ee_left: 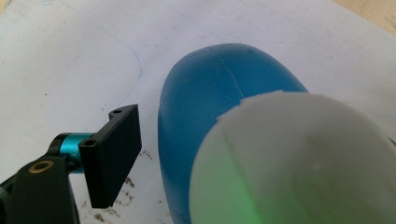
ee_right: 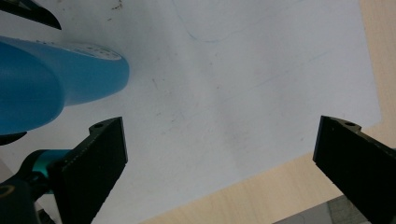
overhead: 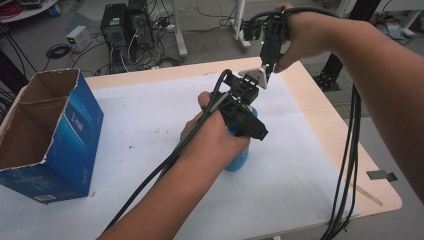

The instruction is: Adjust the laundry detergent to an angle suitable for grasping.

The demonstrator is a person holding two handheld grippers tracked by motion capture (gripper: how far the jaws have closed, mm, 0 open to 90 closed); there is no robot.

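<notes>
My left gripper (overhead: 248,131), centre frame, points down over one blue bottle (overhead: 239,156) standing on the white sheet (overhead: 150,115); whether its jaws press the bottle I cannot tell (one jaw stands just beside it). My right gripper (overhead: 267,67), upper right, hangs above it, jaws wide apart and empty. One cardboard box (overhead: 47,135) stands open at left.

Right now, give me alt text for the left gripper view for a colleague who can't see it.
A blue bottle with a white cap stands close to the camera on the white table cover. One black jaw of the left gripper stands apart from the bottle's side, with a strip of cover showing between them.
</notes>
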